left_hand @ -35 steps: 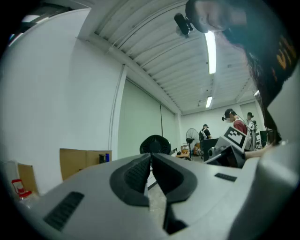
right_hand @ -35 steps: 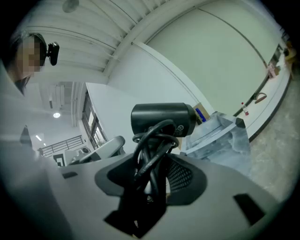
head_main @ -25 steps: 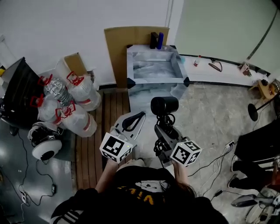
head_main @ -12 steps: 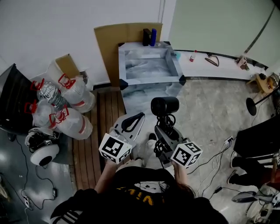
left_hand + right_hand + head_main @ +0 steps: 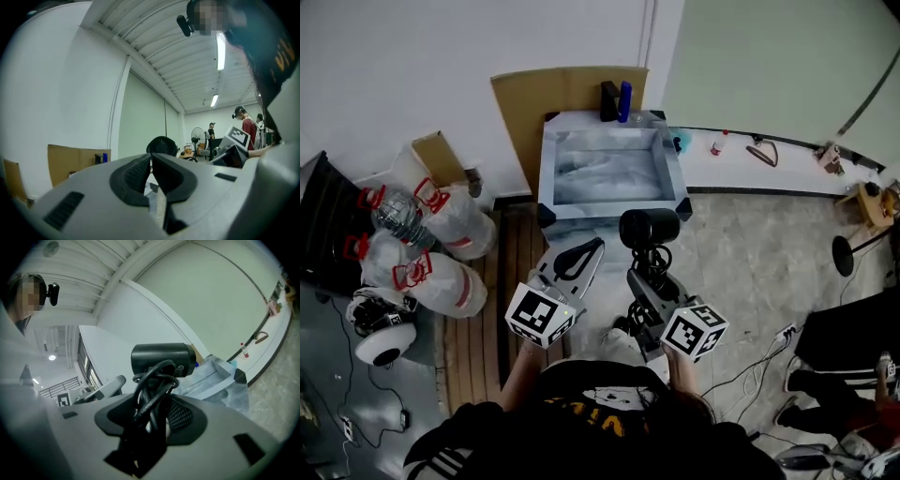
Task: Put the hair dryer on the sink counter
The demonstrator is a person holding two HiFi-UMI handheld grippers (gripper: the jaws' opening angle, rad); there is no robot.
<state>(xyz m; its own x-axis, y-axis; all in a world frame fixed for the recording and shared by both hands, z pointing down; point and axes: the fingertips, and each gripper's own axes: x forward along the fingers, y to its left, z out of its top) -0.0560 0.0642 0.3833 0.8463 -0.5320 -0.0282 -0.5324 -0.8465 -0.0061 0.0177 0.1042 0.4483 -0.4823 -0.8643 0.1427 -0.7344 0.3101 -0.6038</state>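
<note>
Holding the hair dryer before the sink
Head view: right hand-held gripper clamps it; film-wrapped sink against the white wall, closer than before. Left gripper view: left hand-held gripper closed, empty. Right gripper view: jaws pinch the cord-wrapped handle.

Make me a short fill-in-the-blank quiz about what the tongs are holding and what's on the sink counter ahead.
1. The right tongs grip the hair dryer by its cord-wrapped ___.
2. The left tongs are shut and hold ___.
3. At the back of the sink counter, beside a black container, stands a ___ bottle.

Missing words: handle; nothing; blue.
</note>
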